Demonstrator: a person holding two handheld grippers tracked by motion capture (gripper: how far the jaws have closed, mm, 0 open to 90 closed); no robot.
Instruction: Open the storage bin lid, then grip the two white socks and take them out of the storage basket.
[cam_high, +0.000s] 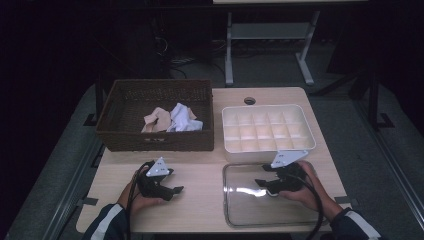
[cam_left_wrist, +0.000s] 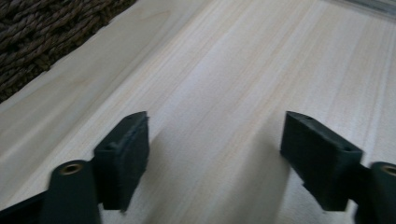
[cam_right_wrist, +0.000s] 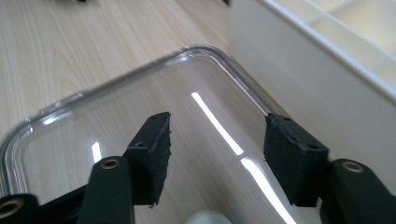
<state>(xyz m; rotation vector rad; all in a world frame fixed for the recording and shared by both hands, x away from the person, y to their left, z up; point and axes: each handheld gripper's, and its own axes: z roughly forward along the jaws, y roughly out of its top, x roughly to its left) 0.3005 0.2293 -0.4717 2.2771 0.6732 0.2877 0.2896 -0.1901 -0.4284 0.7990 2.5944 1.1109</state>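
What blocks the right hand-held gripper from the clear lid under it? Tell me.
Nothing visible does. The right hand-held gripper hangs open directly over the clear rectangular plastic lid, which lies flat on the light wooden table just in front of the white compartment box. No other object sits between the jaws and the lid.

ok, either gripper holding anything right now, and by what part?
Nothing held. Left gripper is open over bare table; right gripper is open above the clear lid.
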